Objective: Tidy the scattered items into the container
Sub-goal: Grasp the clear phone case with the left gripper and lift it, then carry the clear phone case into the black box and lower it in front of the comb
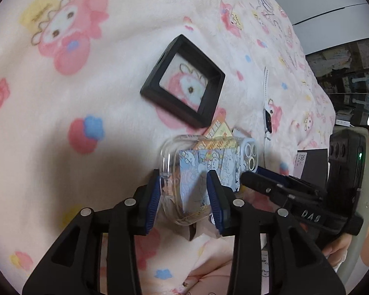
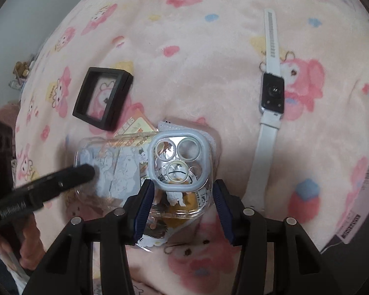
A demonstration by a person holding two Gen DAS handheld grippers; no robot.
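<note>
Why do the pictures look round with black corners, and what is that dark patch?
Left wrist view: the fisheye lens bends the blanket and darkens the corners; the dark patch is a shadow beside the phone case. Right wrist view: same round bending; the watch looks sharp, while the other gripper looks blurry.

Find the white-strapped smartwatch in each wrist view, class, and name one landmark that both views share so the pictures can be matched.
Left wrist view: the smartwatch lies right of centre, thin and edge-on, beyond the clear phone case.
Right wrist view: the smartwatch is upper right, its strap running top to bottom, right of the phone case.
Shared landmark: the black square frame, up-left of the phone case in both.
</note>
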